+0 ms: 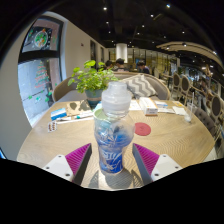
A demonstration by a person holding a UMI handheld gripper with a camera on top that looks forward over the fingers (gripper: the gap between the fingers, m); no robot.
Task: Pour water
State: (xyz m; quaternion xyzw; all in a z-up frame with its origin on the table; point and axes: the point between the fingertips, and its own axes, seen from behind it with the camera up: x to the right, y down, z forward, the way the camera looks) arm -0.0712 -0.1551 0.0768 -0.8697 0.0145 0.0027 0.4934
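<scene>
A: Front and centre, a clear plastic water bottle point(113, 135), upright, white cap on top, blue-printed label round the middle.

B: And the tongs point(112, 160)?

A: Closed in on the bottle from both sides. Magenta pads point(77, 158) pressed against its lower half, left and right, no gap visible either side. Firmly clamped, by the look of it.

B: Bottle on the desk point(50, 140) or off it?

A: Hard to say. Base hidden low between the fingers; impossible to tell whether touching the wood or lifted clear.

B: Anything beyond?

A: Round pale wooden desk stretching ahead. Right behind the bottle, a leafy green plant point(94, 78) in a pot. Off to the right of the bottle, a small red round coaster point(143, 129), flat on the wood, well apart from the fingers. Further back, papers and small items point(150, 104) scattered across the far side, too small to name. To the left, a few blue-and-white bits point(62, 115) near the edge.

B: Room?

A: Chairs point(190, 95) at the right, ceiling spotlights overhead, a framed poster point(40, 40) on the left wall.
</scene>
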